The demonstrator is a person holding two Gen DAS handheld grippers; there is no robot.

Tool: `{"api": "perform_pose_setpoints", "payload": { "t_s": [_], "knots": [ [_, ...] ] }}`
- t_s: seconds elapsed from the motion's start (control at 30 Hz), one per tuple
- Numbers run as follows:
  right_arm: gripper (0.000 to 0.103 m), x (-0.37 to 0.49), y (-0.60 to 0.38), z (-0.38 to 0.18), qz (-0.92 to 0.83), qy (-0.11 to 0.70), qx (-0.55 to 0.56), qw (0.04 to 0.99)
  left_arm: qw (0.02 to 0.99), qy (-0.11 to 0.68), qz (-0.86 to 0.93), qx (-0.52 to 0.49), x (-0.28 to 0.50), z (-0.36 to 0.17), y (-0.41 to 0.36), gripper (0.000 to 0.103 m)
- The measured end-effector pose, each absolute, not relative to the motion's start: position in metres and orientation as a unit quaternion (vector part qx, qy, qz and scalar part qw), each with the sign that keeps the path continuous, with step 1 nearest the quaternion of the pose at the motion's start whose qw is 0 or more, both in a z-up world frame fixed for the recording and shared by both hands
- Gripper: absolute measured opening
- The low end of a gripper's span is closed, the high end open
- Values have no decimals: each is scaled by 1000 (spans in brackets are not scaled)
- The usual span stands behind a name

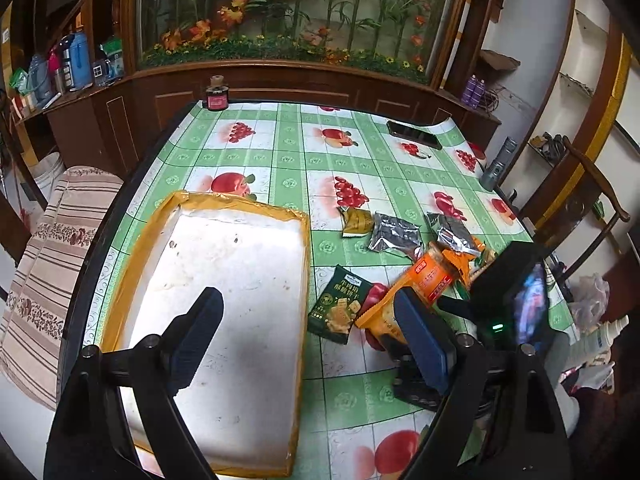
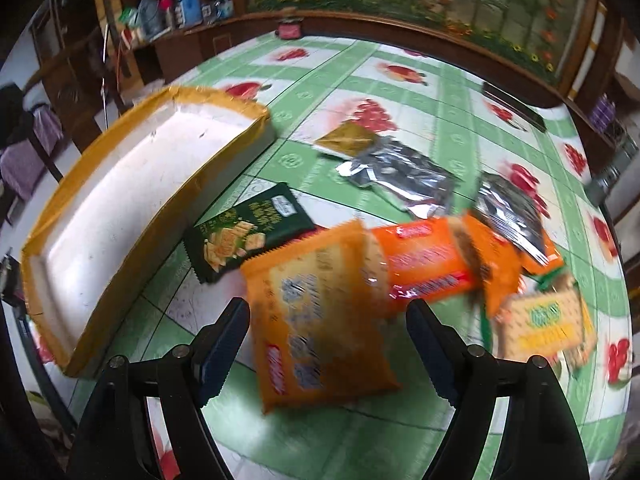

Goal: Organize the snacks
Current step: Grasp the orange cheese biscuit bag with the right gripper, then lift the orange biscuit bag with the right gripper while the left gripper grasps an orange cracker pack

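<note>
left gripper (image 1: 308, 332): fingers spread wide with nothing between them; it hangs over the near right part of the tray, its right finger in front of the orange packet
right gripper (image 2: 328, 344): fingers spread wide on either side of the orange packet; the view is blurred, so i cannot tell whether the pads touch it
tray (image 1: 298, 276): shallow white box with yellow taped rim, on the left part of the table; its white floor is bare
orange packet (image 2: 320, 320): flat on the cloth between the right gripper's fingers; its far end overlaps a red-orange packet (image 2: 424, 260)
green cracker packet (image 1: 339, 305): on the cloth just beside the tray's right wall, touching the orange packet's edge
silver packets: one (image 1: 396, 236) in mid-table, another (image 1: 454, 230) to its right, resting on the orange heap
small gold packet (image 1: 357, 222): just left of the first silver packet
yellow cracker packet (image 2: 544, 328): at the right end of the heap, near the table edge
table (image 1: 288, 160): covered in a green and white fruit-print cloth
phone (image 1: 414, 135): dark, lying near the far right edge
small bottle (image 1: 216, 94): at the far left corner
</note>
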State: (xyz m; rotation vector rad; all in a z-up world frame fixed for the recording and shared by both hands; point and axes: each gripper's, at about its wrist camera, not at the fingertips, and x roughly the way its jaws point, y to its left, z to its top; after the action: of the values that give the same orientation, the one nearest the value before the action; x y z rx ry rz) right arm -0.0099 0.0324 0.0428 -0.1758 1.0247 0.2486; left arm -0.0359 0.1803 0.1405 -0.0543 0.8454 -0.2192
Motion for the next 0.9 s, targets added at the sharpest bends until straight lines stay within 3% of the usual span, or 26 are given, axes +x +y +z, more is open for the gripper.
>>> {"api": "perform_pose_setpoints", "payload": {
  "t_s": [0.07,0.17,0.47,0.9],
  "knots": [
    [82,-7,45,36,115,491,-107,857,902,415,-113,-26,-33,138,180,88],
    [73,-6,51,27,102,499,-129,851,896,424,-131,-18,-28,133,173,88],
    [72,-35,-20,30,71,538,-7,840,858,469,-208,7,-4,107,121,88],
    [71,-82,-112,23,7,555,64,829,803,498,-276,176,48,32,-7,87]
  ]
}}
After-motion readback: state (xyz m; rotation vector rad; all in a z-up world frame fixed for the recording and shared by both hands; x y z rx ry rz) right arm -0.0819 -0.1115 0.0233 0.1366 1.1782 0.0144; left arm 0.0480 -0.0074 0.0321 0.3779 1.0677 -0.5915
